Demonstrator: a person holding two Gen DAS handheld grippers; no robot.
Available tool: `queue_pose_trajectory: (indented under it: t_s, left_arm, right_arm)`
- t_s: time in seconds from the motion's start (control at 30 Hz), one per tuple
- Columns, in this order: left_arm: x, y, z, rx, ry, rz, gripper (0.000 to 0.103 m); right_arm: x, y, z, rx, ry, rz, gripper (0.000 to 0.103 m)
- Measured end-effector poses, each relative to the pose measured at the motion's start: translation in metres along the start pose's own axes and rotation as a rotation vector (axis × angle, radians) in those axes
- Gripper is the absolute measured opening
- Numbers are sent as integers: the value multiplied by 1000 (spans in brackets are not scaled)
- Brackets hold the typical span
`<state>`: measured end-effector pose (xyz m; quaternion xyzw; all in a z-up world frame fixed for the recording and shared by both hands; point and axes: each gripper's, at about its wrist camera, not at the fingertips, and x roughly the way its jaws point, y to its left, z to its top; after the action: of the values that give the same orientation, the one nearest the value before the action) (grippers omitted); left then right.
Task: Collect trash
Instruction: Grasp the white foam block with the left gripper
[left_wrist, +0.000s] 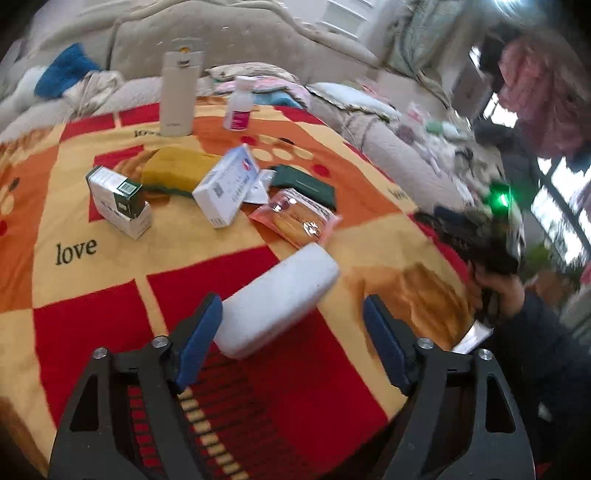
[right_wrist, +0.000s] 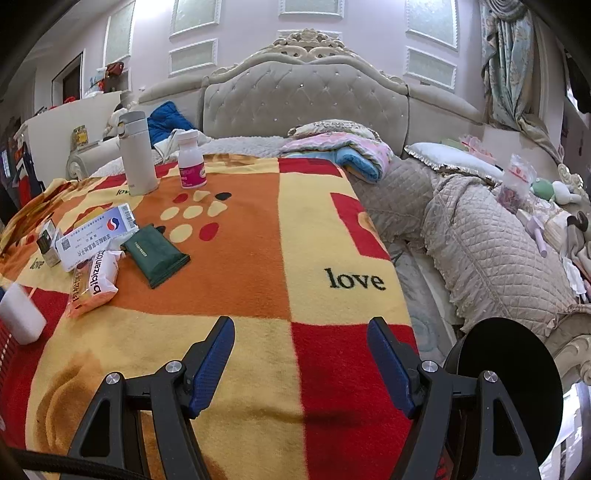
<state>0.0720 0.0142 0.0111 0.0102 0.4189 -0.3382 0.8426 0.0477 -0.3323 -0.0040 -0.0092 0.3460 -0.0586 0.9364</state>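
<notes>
Red, orange and yellow squares of a fleece "love" blanket (right_wrist: 314, 229) carry all the clutter, and as far as these views show, none of it has been gathered yet. The left gripper (left_wrist: 291, 325) hangs with its blue pads spread wide, and a white foam block (left_wrist: 277, 299) lies on the blanket just ahead between them, nearest the left pad but not gripped. The right gripper (right_wrist: 301, 354) is likewise wide and empty, over a bare patch of blanket near the bed's edge.

Farther up the blanket the likely trash sits in a loose cluster:
- a pink snack wrapper (left_wrist: 295, 218) just beyond the foam block
- a white medicine box (left_wrist: 227, 184) leaning over a small torn sachet
- a green-and-white carton (left_wrist: 118, 201) off to the left
- a yellow sponge (left_wrist: 177, 170) behind the boxes
- a dark green pouch (right_wrist: 155, 254) beside the wrapper

A beige thermos (right_wrist: 136, 155) and a pink-labelled pill bottle (right_wrist: 191, 162) stand upright at the far end; these look like keepers rather than rubbish, though that is a guess.

A round black shape (right_wrist: 506, 387) sits low beside the right gripper, possibly a bin, but the view is too partial to be sure. The task seems to be at its very start, with the foam block the likely first pick.
</notes>
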Motion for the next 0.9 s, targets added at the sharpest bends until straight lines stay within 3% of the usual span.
queue_pose_trajectory:
  t_s: [0.1, 0.33, 0.53, 0.67, 0.8, 0.9]
  left_arm:
    - [9, -3, 1, 45, 13, 110, 80]
    - [32, -6, 19, 123, 36, 110, 80]
    - [67, -6, 24, 270, 119, 209, 80]
    - [78, 3, 26, 291, 152, 169, 86]
    - [92, 6, 18, 345, 183, 209, 87]
    - [91, 11, 17, 313, 144, 197, 87]
  right_arm:
    - [0, 1, -1, -8, 4, -7, 72]
    - [0, 0, -1, -5, 6, -13, 72]
    - [-1, 2, -1, -16, 8, -17, 72]
    - [0, 3, -1, -20, 8, -18, 72]
    - [0, 5, 0, -27, 3, -20, 72]
    - [-5, 7, 2, -12, -25, 10, 72]
